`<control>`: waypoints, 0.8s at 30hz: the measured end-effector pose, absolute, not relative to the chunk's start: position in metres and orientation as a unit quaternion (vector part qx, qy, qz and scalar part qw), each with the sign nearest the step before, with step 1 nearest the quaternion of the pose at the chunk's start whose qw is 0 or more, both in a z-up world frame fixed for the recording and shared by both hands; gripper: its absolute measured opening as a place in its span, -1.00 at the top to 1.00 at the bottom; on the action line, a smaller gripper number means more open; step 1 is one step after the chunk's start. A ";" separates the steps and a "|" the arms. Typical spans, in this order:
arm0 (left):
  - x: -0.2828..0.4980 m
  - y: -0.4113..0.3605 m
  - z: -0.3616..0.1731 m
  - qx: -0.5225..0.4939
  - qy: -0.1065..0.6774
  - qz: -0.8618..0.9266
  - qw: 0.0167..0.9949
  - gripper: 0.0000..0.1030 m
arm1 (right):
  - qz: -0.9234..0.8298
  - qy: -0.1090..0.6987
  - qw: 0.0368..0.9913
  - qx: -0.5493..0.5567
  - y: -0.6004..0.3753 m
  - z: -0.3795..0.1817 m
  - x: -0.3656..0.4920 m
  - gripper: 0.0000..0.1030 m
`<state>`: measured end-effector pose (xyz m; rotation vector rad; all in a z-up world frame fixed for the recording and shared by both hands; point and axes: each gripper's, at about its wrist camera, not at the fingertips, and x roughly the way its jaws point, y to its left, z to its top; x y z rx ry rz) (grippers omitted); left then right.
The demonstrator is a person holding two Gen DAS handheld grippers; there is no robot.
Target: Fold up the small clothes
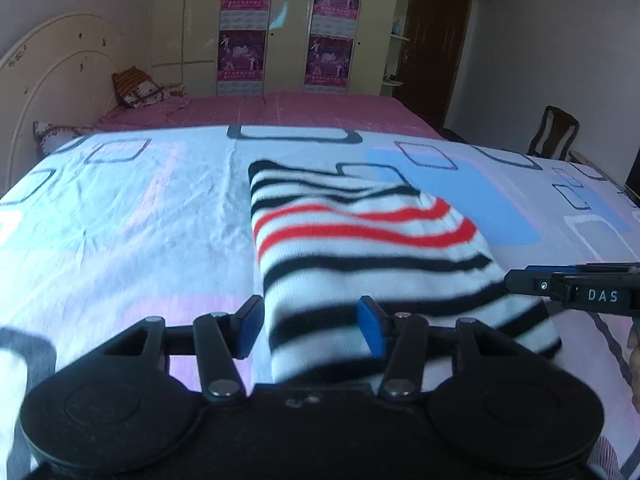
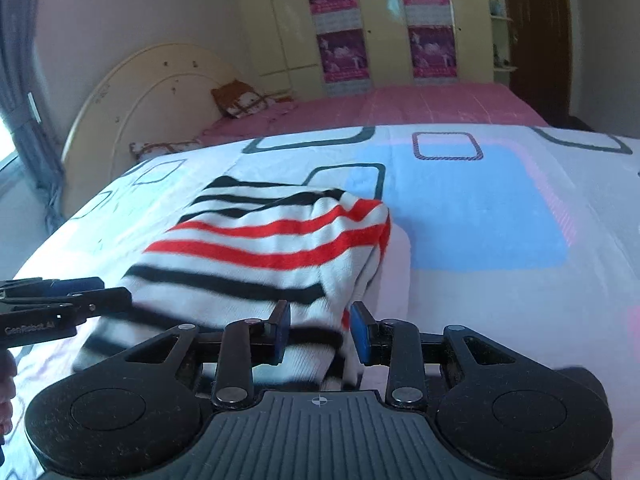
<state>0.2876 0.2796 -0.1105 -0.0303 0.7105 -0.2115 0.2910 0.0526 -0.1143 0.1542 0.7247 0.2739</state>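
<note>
A small white garment with black and red stripes point(image 1: 360, 240) lies partly folded on the bed sheet; it also shows in the right wrist view point(image 2: 264, 248). My left gripper point(image 1: 312, 326) is open, its jaws on either side of the garment's near left edge. My right gripper point(image 2: 320, 334) is open too, its jaws straddling the near right corner of the cloth. The right gripper shows from the side in the left wrist view point(image 1: 532, 284). The left gripper shows at the left edge of the right wrist view point(image 2: 100, 300).
The sheet point(image 1: 140, 220) is white with blue, pink and outlined squares. Behind it is a pink bed cover point(image 1: 304, 112), pillows point(image 1: 136, 88) and a curved headboard point(image 1: 52, 76). A wardrobe with posters point(image 1: 284, 24) and a wooden chair point(image 1: 554, 132) stand beyond.
</note>
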 end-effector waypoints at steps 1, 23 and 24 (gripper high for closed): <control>0.285 0.279 -0.113 -0.018 0.353 -0.102 0.930 0.03 | 0.133 0.356 0.922 0.076 0.052 -0.116 0.287 0.34; 0.280 0.260 -0.117 -0.014 0.394 -0.036 0.918 -0.99 | 0.111 0.395 0.911 0.030 0.061 -0.155 0.278 0.34; 0.277 0.258 -0.115 -0.011 0.396 -0.028 0.918 -0.99 | 0.113 0.397 0.910 0.034 0.060 -0.153 0.279 0.34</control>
